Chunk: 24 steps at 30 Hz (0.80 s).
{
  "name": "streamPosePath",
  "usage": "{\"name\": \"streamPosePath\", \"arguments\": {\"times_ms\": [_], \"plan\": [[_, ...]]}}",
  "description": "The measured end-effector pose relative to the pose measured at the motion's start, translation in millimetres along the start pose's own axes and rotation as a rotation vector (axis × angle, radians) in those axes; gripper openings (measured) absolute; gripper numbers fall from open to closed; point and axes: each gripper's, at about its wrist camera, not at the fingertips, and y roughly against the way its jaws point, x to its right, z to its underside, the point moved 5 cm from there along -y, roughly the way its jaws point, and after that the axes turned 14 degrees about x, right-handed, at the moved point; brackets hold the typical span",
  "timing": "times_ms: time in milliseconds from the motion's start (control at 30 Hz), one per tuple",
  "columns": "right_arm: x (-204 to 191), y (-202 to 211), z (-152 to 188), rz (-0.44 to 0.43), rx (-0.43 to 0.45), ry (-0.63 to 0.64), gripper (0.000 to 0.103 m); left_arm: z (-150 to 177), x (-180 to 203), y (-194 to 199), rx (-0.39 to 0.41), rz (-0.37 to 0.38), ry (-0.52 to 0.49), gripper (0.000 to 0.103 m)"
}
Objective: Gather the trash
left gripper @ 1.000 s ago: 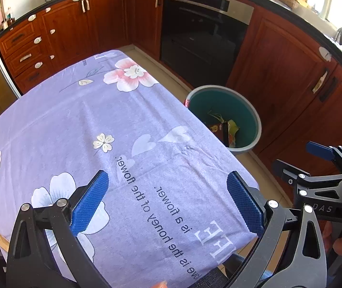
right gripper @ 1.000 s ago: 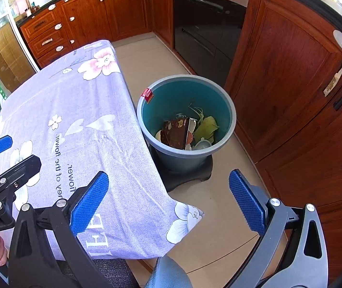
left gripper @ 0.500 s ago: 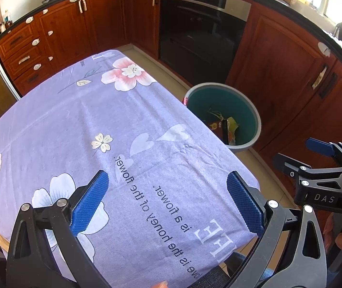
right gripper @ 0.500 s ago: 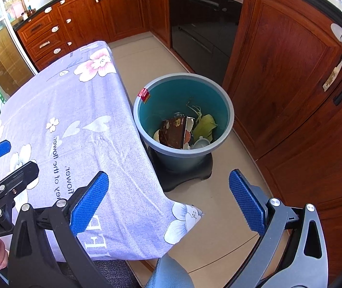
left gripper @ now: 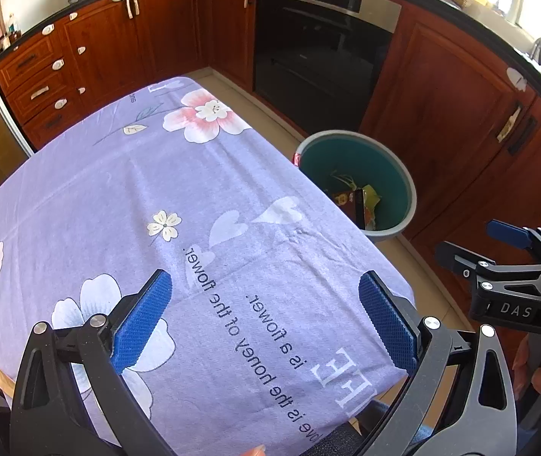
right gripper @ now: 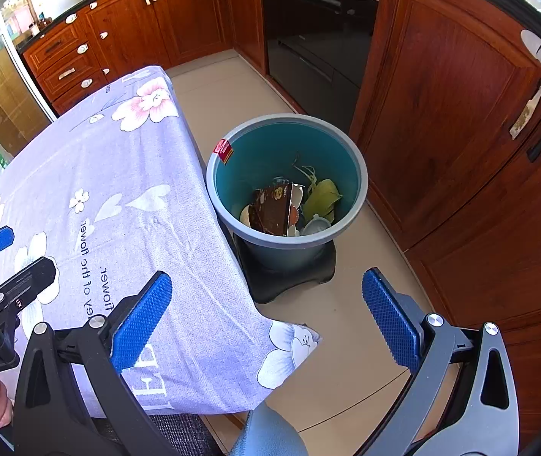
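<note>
Both grippers held wide, nothing in either.

My left gripper (left gripper: 264, 323) hangs spread over the purple tablecloth (left gripper: 118, 197); my right gripper (right gripper: 266, 317) is spread over the table's corner. The trash (right gripper: 282, 209) lies in the bin (right gripper: 361, 178) on the floor, just beside the table.

The tablecloth (left gripper: 126, 190) is soft purple cloth. The bin (right gripper: 358, 174) is smooth plastic. The cupboards (right gripper: 441, 87) are shiny brown wood. The oven (left gripper: 320, 38) is glossy black.

teal bin (right gripper: 350, 159) – upright on floor, beside table | trash (right gripper: 289, 205) – brown carton, green scraps, inside
</note>
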Motion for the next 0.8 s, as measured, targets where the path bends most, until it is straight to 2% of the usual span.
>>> {"name": "streamPosePath", "arguments": {"times_ms": [800], "plan": [[3.0,-1.5,0.0,0.004,-0.004,-0.004,0.096,0.9,-0.2,-0.2,-0.004,0.002,0.008,0.099]]}}
